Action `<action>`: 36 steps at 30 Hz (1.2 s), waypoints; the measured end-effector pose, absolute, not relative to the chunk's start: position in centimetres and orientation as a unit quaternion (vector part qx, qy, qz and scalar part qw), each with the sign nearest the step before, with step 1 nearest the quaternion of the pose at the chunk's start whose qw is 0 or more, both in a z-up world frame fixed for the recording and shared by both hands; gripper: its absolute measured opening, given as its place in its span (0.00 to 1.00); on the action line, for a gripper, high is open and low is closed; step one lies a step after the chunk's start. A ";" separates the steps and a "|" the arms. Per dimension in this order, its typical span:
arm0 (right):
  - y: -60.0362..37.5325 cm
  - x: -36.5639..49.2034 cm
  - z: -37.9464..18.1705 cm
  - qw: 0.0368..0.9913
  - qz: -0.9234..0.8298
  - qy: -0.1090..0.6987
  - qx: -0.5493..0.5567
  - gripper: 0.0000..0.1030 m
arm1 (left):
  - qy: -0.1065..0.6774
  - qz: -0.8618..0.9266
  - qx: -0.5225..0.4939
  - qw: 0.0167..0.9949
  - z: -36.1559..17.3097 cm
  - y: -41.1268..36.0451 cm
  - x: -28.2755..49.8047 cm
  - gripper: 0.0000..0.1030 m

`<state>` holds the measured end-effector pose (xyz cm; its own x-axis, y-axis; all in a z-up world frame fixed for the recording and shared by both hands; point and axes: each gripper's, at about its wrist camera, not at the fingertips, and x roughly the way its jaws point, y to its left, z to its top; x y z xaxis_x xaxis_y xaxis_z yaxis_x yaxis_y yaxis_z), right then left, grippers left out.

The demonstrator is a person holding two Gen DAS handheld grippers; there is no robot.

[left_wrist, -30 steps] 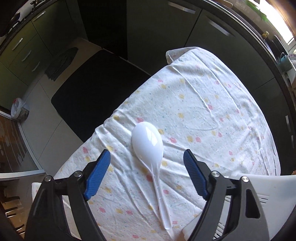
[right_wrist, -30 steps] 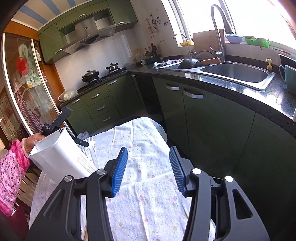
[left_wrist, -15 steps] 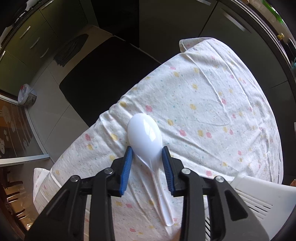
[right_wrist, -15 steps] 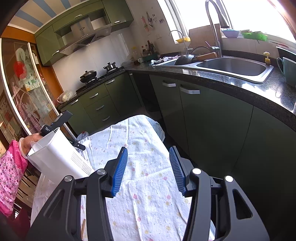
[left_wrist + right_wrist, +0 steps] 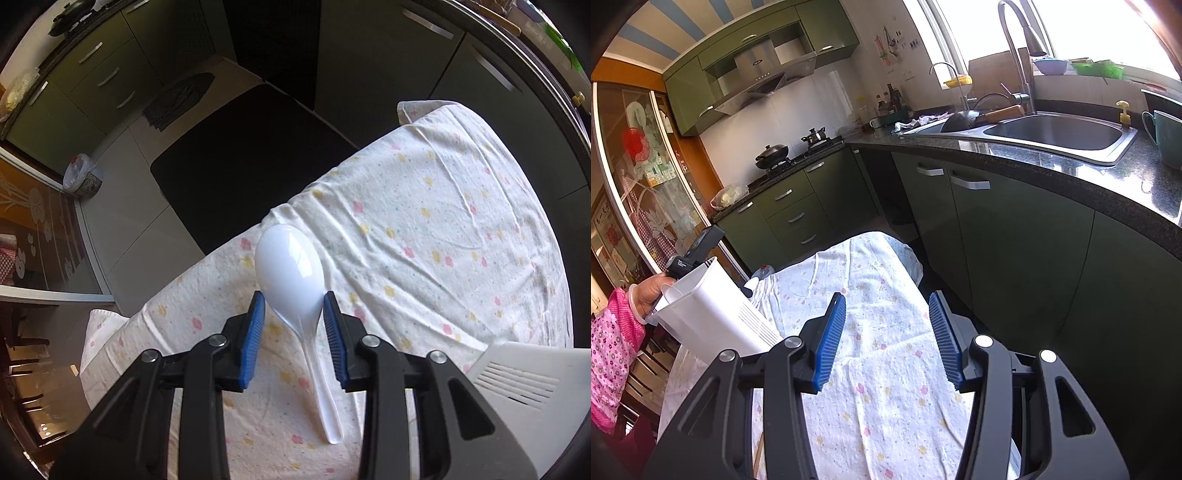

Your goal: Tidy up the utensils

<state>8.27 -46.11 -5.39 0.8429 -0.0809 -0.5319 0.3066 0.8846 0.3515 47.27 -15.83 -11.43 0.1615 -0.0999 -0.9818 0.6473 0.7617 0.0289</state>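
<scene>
A white plastic spoon point(image 5: 288, 262) hangs over the flowered tablecloth point(image 5: 443, 240). My left gripper point(image 5: 293, 295) is shut on it, its blue pads pressing the narrow end of the bowl. The handle trails back below the fingers, pointing toward me. A white slotted utensil holder point(image 5: 524, 398) stands at the lower right of the left wrist view. In the right wrist view the holder point(image 5: 713, 314) is left of my right gripper point(image 5: 886, 299). That gripper stands open above the cloth point(image 5: 879, 387) with nothing between its fingers.
Green cabinets point(image 5: 1015, 229) and a dark counter with a steel sink point(image 5: 1060, 133) run along the right. A black floor mat point(image 5: 240, 162) lies beyond the table's far edge. A hand in a pink flowered sleeve point(image 5: 613, 339) shows at far left.
My left gripper's jaws closed from wide apart onto the spoon's bowl, then moved with the spoon in them. The right gripper has barely moved.
</scene>
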 end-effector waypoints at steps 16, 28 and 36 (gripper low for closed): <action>-44.9 3.8 -1.8 0.954 -0.038 0.196 0.223 0.46 | 0.530 -0.178 0.172 0.811 0.7 -2.0 38.2 0.30; -47.2 -4.0 0.5 0.961 -0.022 0.146 0.234 0.46 | 0.480 -0.166 0.182 0.842 13.9 -2.6 26.8 0.29; -48.7 -5.9 0.8 0.960 -0.030 0.150 0.234 0.46 | 0.555 -0.147 0.191 0.796 4.4 -3.1 29.9 0.44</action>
<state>-5.90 -48.66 0.83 0.9530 0.0136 -0.3028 0.1272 0.8887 0.4404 29.94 -3.05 4.39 0.3401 -0.0226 -0.9401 0.4467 0.8836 0.1404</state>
